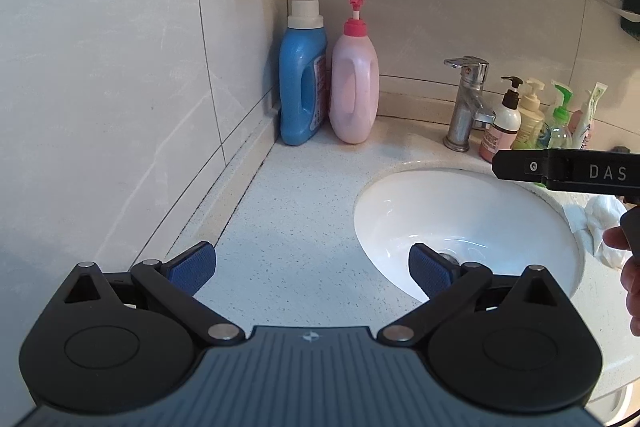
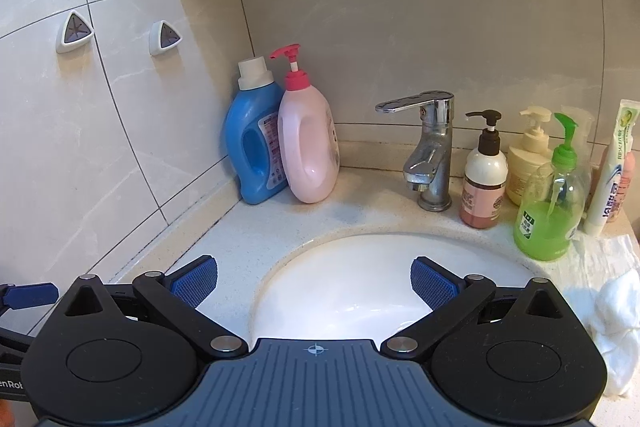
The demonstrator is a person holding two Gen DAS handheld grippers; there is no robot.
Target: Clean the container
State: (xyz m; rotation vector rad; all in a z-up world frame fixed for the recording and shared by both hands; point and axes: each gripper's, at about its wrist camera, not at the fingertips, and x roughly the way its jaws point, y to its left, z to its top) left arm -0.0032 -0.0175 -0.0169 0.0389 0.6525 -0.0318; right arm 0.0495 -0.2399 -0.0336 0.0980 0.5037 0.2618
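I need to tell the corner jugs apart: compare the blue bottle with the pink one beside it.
The blue bottle has a white screw cap; the pink bottle carries a red pump. The blue bottle stands upright nearest the corner, while the pink bottle tilts against it. The blue bottle's handle hole is open and plain; the pink bottle's looks shallower. Both are handled jugs on the counter.

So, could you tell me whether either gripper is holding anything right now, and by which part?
Nothing is held: the left gripper and right gripper are both open and empty.
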